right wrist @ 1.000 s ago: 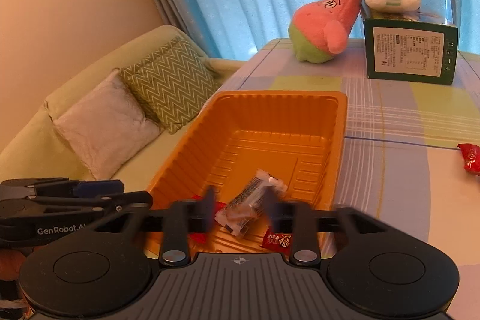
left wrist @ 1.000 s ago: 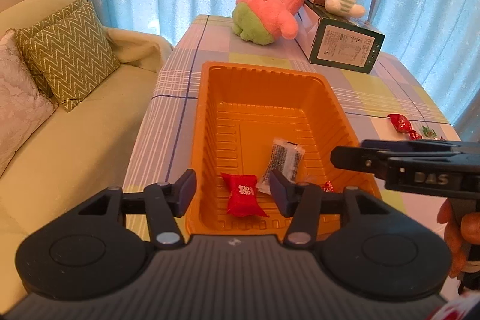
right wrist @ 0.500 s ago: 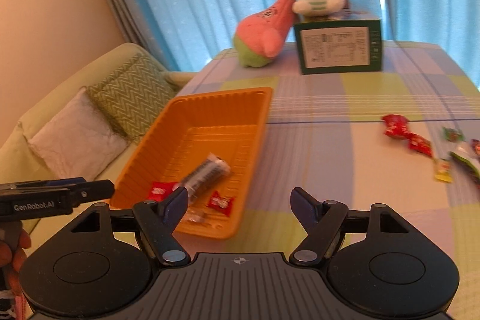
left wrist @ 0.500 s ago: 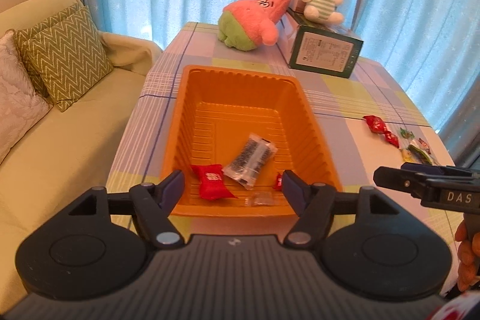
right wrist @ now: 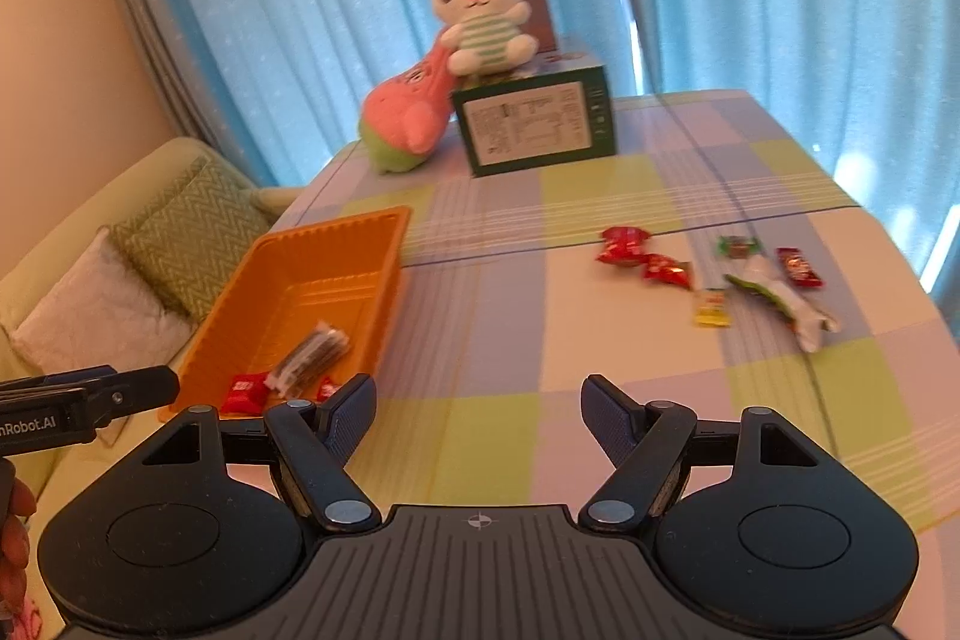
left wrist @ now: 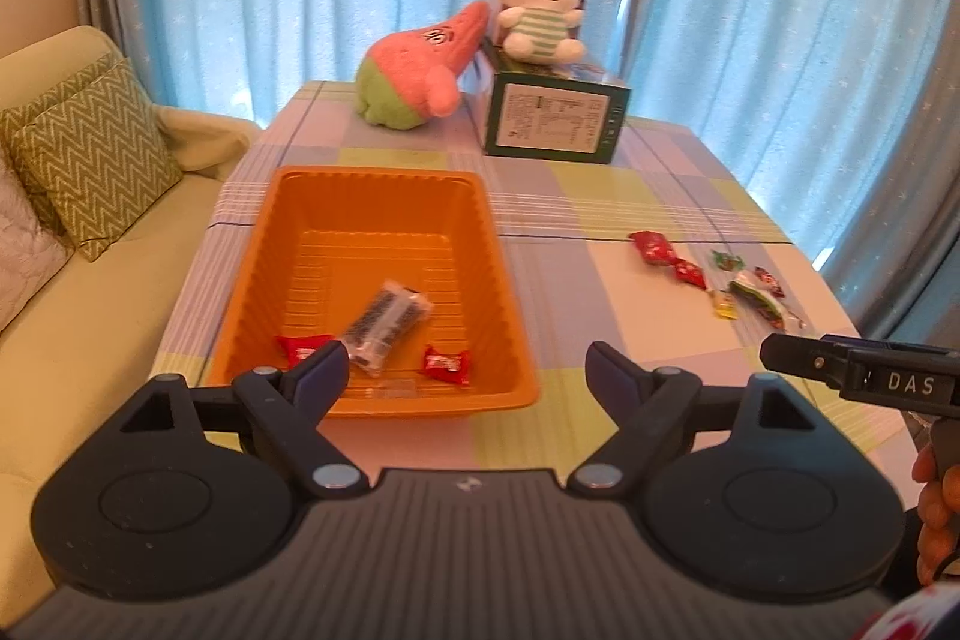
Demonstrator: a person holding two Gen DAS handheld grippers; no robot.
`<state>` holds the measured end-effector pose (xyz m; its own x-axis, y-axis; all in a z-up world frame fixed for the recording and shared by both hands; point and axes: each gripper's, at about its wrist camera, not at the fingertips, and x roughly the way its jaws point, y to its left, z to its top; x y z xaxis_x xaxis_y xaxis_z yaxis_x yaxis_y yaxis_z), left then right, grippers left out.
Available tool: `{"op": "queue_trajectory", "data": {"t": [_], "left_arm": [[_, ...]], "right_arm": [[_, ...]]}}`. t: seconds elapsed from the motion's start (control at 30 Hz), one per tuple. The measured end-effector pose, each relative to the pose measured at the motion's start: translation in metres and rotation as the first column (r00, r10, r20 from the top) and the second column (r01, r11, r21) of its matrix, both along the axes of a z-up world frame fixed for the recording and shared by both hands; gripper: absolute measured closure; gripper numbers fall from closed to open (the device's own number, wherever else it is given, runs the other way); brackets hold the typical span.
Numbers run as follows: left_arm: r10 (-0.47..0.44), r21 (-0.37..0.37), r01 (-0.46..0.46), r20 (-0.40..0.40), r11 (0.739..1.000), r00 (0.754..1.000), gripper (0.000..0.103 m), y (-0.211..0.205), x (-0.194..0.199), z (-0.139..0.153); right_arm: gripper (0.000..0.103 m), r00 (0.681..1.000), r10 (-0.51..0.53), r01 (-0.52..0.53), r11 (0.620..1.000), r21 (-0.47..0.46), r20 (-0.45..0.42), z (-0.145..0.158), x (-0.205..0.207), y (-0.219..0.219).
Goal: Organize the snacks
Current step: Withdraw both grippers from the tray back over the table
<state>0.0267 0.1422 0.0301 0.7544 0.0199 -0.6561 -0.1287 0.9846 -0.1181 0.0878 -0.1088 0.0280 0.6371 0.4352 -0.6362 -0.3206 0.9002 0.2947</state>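
Note:
An orange tray (left wrist: 384,184) (right wrist: 372,244) sits on the left of the checked table. In it lie a dark clear-wrapped snack bar (left wrist: 384,319) (right wrist: 312,358) and two red candies (left wrist: 445,364) (left wrist: 303,346). Several loose snacks lie on the table's right: red candies (right wrist: 624,244) (left wrist: 651,244), a yellow one (right wrist: 712,309) and a green-and-white packet (right wrist: 774,301) (left wrist: 757,301). My left gripper (left wrist: 467,373) hovers over the tray's near right corner, its jaws opening with nothing between them. My right gripper (right wrist: 478,409) stands open and empty above the table's near middle.
A pink star plush (left wrist: 414,73) and a green box (left wrist: 555,118) with a white rabbit plush (left wrist: 540,13) on top stand at the table's far end. A pale sofa with green zigzag cushions (left wrist: 90,154) runs along the left. Blue curtains hang behind.
Both grippers have pulled back from the tray and swung right. The left jaws have widened. The snack bar, earlier between the right jaws, now lies in the tray.

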Motion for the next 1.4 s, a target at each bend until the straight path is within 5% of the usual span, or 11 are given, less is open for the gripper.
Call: {"op": "queue_trajectory", "data": {"t": [0.63, 1.07, 1.4], "left_arm": [[-0.192, -0.062, 0.19, -0.023, 0.98, 0.981, 0.017, -0.116, 0.048, -0.011], [-0.212, -0.055, 0.212, -0.006, 0.976, 0.977, 0.016, -0.148, 0.074, -0.02], [-0.256, 0.022, 0.256, 0.024, 0.966, 0.966, 0.016, -0.167, 0.092, -0.037]], "right_arm": [[0.028, 0.962, -0.273, 0.273, 0.961, -0.051, -0.008, -0.001, -0.004, -0.143], [0.028, 0.952, -0.306, 0.304, 0.95, -0.064, -0.018, -0.01, 0.007, -0.167], [0.028, 0.957, -0.29, 0.288, 0.951, -0.114, 0.006, -0.023, 0.038, -0.175]]}}
